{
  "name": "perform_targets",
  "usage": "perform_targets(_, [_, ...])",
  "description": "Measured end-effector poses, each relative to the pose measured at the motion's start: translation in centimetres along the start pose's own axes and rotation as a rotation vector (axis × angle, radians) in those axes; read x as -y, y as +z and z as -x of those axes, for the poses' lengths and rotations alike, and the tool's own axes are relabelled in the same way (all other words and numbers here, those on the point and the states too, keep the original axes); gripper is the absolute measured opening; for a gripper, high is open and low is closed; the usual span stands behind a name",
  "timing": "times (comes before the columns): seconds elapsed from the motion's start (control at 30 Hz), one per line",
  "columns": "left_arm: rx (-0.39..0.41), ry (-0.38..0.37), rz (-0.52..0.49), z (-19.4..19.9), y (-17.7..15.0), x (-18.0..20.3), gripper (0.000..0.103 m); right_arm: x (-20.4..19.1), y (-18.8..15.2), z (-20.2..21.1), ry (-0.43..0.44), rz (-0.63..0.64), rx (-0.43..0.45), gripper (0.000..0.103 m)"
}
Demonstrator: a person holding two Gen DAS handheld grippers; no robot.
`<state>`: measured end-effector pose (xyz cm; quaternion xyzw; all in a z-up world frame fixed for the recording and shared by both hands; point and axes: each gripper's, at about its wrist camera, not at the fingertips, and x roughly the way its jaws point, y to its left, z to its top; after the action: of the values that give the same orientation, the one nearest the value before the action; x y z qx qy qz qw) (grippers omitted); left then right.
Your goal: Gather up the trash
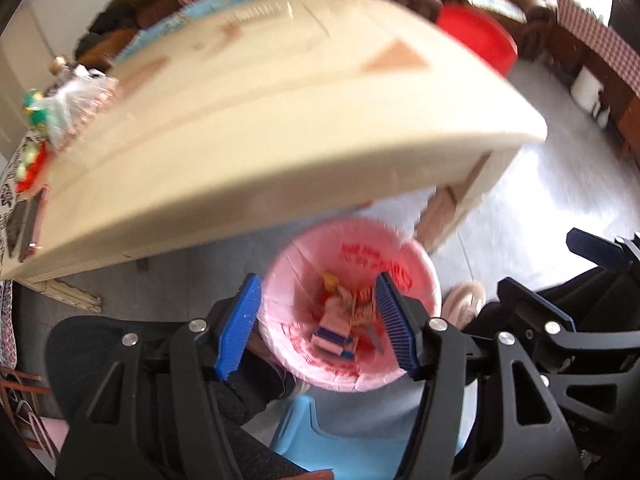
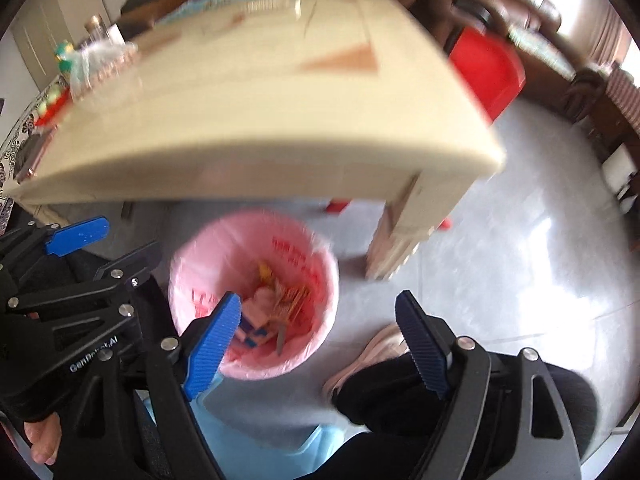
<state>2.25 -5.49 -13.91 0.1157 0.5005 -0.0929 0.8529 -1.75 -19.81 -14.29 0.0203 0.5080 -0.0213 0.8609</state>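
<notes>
Left hand-held gripper (image 1: 318, 320), nearest the lens: blue fingers spread wide, holding nothing, poised above the pink-lined bin (image 1: 420, 268). Right hand-held gripper (image 2: 320, 344): likewise spread wide and empty, its left finger (image 2: 212, 344) overlapping the bin's near rim in view. Inside the bin, collected trash (image 1: 344, 320): a pink-and-blue carton and orange wrappers, blurred. A pale shoe (image 2: 376, 348) rests on the floor just beside the bin. Beyond, the cream surface (image 1: 260, 128), with a clear plastic bag (image 1: 80, 104) near its left edge. Farthest, a red stool (image 1: 476, 40).
</notes>
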Motion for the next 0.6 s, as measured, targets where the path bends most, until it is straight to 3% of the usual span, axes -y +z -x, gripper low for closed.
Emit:
perform_targets(0.1, [0.067,0.006,0.041,3.2,0.1,-0.5,0.059,-0.2,0.2,3.5,-0.046,0.003,0.096,0.078])
perform_targets(0.17, [0.126,0.022,0.056,5.5,0.0,-0.7,0.060,-0.3,0.2,5.8,-0.079,-0.003,0.163,0.089])
perform_targets(0.23, [0.170,0.034,0.063,7.1,0.2,-0.8,0.062,-0.3,0.2,7.8,-0.089,-0.015,0.219,0.089])
perform_targets(0.27, [0.190,0.038,0.068,8.0,0.2,-0.9,0.067,-0.3,0.3,8.8,-0.090,-0.018,0.240,0.089])
perform_targets(0.47, [0.286,0.023,0.121,12.7,-0.3,-2.1,0.068,-1.3,0.4,14.2,-0.122,-0.026,0.352,0.090])
perform_targets(0.6, [0.325,0.055,0.154,14.9,-1.2,-3.1,0.071,-2.5,0.2,16.0,-0.130,-0.004,0.399,0.093])
